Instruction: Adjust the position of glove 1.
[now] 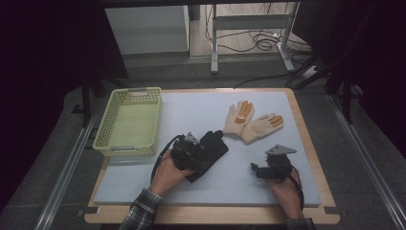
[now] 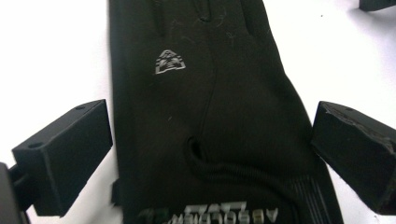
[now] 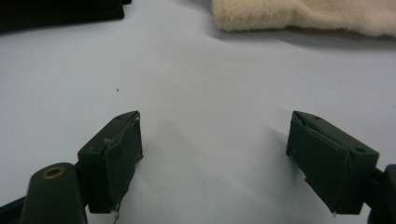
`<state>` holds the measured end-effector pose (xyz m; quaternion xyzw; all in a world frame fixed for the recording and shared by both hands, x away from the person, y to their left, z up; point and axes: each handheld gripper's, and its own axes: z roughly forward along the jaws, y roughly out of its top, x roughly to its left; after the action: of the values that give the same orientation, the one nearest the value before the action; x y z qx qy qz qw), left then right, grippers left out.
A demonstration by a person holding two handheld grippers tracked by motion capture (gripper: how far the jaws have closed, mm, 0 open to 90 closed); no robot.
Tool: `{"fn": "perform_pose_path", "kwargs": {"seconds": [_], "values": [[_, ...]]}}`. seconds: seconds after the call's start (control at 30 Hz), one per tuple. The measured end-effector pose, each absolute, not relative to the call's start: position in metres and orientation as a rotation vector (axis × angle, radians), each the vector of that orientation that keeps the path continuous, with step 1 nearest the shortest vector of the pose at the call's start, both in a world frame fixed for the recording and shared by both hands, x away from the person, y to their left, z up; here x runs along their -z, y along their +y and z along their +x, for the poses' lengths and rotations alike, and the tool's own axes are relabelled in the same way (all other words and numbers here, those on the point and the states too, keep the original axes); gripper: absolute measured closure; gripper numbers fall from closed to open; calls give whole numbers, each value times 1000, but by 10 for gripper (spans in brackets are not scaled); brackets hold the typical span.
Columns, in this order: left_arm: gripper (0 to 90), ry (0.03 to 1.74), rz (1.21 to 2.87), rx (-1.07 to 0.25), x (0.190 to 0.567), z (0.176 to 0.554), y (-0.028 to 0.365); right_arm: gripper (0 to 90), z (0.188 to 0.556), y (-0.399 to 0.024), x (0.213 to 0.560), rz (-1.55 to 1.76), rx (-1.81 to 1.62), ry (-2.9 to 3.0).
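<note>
A black glove (image 1: 218, 143) lies flat on the pale mat, near the middle of the table. My left gripper (image 1: 203, 151) hovers over its wrist end. In the left gripper view the glove (image 2: 210, 93) lies between the two spread jaws, a grey logo on its back, and neither pad touches it; the left gripper (image 2: 210, 144) is open. A pair of cream gloves (image 1: 251, 122) with orange patches lies farther back on the right. My right gripper (image 1: 269, 162) rests low at the front right, open over bare mat (image 3: 217, 140), with a cream glove (image 3: 303, 14) ahead of it.
A pale yellow perforated basket (image 1: 136, 90) stands at the mat's left edge. The grey-blue mat (image 1: 191, 110) covers a wooden table. A black glove's edge (image 3: 56, 11) shows at the top left of the right gripper view. Desk legs and cables stand behind the table.
</note>
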<state>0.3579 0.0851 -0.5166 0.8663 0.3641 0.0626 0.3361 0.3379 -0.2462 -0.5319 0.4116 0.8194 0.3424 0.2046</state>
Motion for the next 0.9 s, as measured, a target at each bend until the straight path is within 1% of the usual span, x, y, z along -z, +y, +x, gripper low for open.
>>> {"fn": "perform_pose_path", "kwargs": {"seconds": [0.1,0.17,0.23,0.33,0.37,0.43,0.53,0.6,0.63,0.7,0.8,0.9], "values": [[0,943,2299,-201,521,358,78,178,338,-246,532,1148,-955,2285],[0,950,2325,-256,522,358,74,178,338,-246,532,1147,-956,2285],[0,955,2331,-269,523,359,73,178,338,-246,532,1147,-955,2284],[0,953,2343,-247,525,361,71,178,338,-246,532,1147,-955,2284],[0,939,2372,-264,527,359,67,178,338,-246,532,1147,-955,2284],[0,901,2417,-347,529,352,60,178,338,-246,532,1146,-955,2284],[0,916,2410,-342,529,354,63,178,338,-246,532,1146,-954,2284],[0,975,2379,-316,531,362,70,178,337,-246,532,1145,-954,2284],[0,975,2379,-316,531,362,70,178,337,-246,532,1145,-954,2284],[0,994,2337,-253,535,367,78,178,337,-246,532,1146,-954,2284],[3,1001,2344,-264,534,365,76,178,338,-246,532,1146,-954,2284],[55,1001,2353,-257,531,364,76,178,337,-246,532,1145,-953,2284]]}}
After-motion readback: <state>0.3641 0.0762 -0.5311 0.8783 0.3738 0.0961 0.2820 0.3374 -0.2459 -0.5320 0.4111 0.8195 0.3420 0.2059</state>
